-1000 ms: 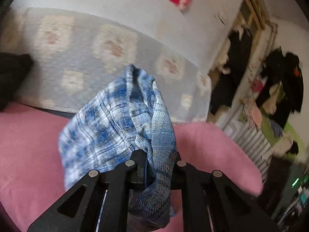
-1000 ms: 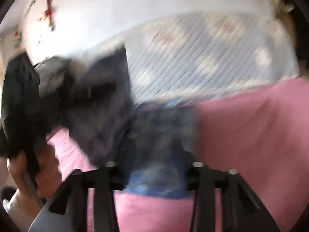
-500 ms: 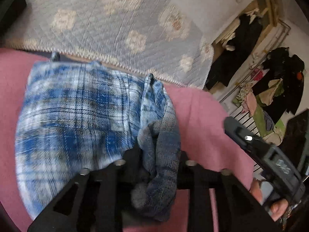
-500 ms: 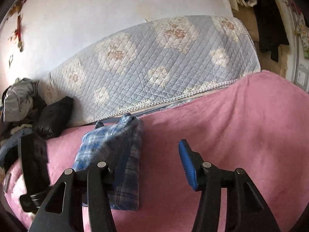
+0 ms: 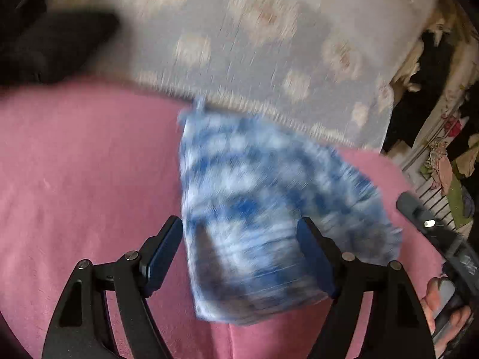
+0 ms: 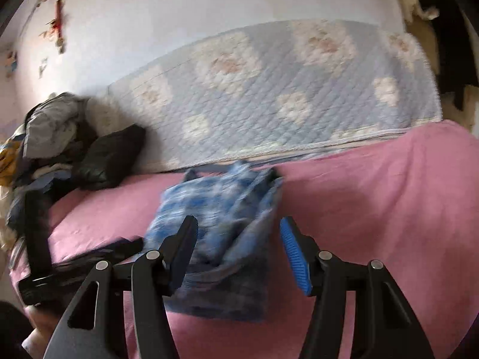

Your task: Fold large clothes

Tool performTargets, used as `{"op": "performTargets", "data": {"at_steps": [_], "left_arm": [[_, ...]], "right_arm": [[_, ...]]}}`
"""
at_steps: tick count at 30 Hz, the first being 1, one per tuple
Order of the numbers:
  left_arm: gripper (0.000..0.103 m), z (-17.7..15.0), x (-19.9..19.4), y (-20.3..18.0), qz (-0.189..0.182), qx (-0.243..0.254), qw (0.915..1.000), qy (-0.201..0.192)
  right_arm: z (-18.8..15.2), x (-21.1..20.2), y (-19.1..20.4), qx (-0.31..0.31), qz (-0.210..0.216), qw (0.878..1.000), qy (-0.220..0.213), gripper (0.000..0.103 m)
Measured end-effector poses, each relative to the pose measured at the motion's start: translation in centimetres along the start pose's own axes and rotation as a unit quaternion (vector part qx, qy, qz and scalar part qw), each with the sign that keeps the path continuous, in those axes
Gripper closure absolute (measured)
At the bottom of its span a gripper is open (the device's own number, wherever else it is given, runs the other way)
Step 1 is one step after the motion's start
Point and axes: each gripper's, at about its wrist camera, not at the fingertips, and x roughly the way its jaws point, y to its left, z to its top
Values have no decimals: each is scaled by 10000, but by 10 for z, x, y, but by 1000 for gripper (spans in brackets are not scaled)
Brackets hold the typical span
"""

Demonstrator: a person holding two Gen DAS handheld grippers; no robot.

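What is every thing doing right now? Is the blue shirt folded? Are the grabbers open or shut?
Blue plaid shirt: folded into a bundle, lying on the pink cover.
Left gripper: jaws opening, shirt between them, not pinched.
Right gripper: jaws opening, nothing pinched.
Pink cover: spread flat over the bed.
Quilted mattress: propped up against the wall.
Pile of clothes: heaped, unfolded.

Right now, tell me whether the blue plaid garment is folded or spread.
Folded: the blue plaid garment lies as a compact, layered bundle on the pink cover; blur hides detail.
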Motion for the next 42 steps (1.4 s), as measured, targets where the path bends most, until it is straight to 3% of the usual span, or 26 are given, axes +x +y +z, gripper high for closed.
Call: {"op": "performTargets", "data": {"at_steps": [2, 4, 5, 6, 9, 12, 13, 15, 16, 19, 22, 25, 29, 32, 34, 36, 37, 38, 39, 42], "left_arm": [[26, -8, 2, 8, -253, -123, 9996, 13], [26, -13, 2, 8, -373, -118, 9992, -13], [26, -15, 3, 6, -413, -86, 9991, -18], [26, -18, 3, 3, -458, -13, 9990, -18], [26, -23, -4, -3, -526, 188, 9982, -221], [24, -29, -22, 4, -940, 50, 9930, -719], [21, -29, -27, 3, -1002, 72, 9913, -851], [21, -30, -24, -3, -611, 333, 9944, -796], [21, -30, -17, -6, -446, 471, 9957, -658], [21, -37, 2, -14, -407, 661, 9967, -256], [21, -41, 8, -21, -336, 757, 9964, -186], [21, -43, 6, -18, -403, 706, 9964, -221], [21, -47, 4, -13, -556, 615, 9963, -247], [21, -48, 2, -14, -555, 667, 9958, -297], [21, -47, 3, -13, -578, 644, 9958, -305], [21, -47, 3, -12, -612, 575, 9960, -318], [21, -46, 2, -10, -629, 537, 9960, -337], [21, -46, 2, -9, -632, 496, 9961, -373], [21, -45, -1, -8, -638, 454, 9959, -450], [21, -44, -17, -5, -678, 368, 9931, -881]], "right_arm": [[-2, 6, 10, -186, 158, 9997, 95, 48], [-6, 14, 20, -400, 255, 9985, 275, 68], [-9, 20, 24, -506, 157, 9978, 396, 86], [-11, 22, 25, -577, -3, 9974, 426, 93], [-18, 20, 16, -475, -427, 9975, 289, 95], [-24, 16, -2, -264, -884, 9952, 323, 103], [-26, 17, -8, -247, -1102, 9928, 397, 103], [-28, 16, -23, -13, -963, 9941, 491, 103], [-27, 11, -28, 109, -856, 9954, 408, 103], [-18, -12, -28, 318, -483, 9982, -176, 103], [-8, -21, -14, 116, -237, 9991, -332, 100], [-5, -15, 1, -52, 92, 9997, -205, 88], [-13, 12, 20, -292, 153, 9993, 187, 69], [-22, 35, 23, -421, -42, 9977, 534, 53], [-27, 41, 17, -282, -193, 9981, 505, 48], [-32, 42, 7, 60, -66, 9990, 449, 49], [-34, 39, 3, 151, -130, 9991, 366, 55], [-35, 37, 1, 175, -218, 9992, 286, 84], [-35, 34, -2, 241, -198, 9993, 202, 99], [-37, 26, -7, 391, -141, 9991, 84, 99]]}}
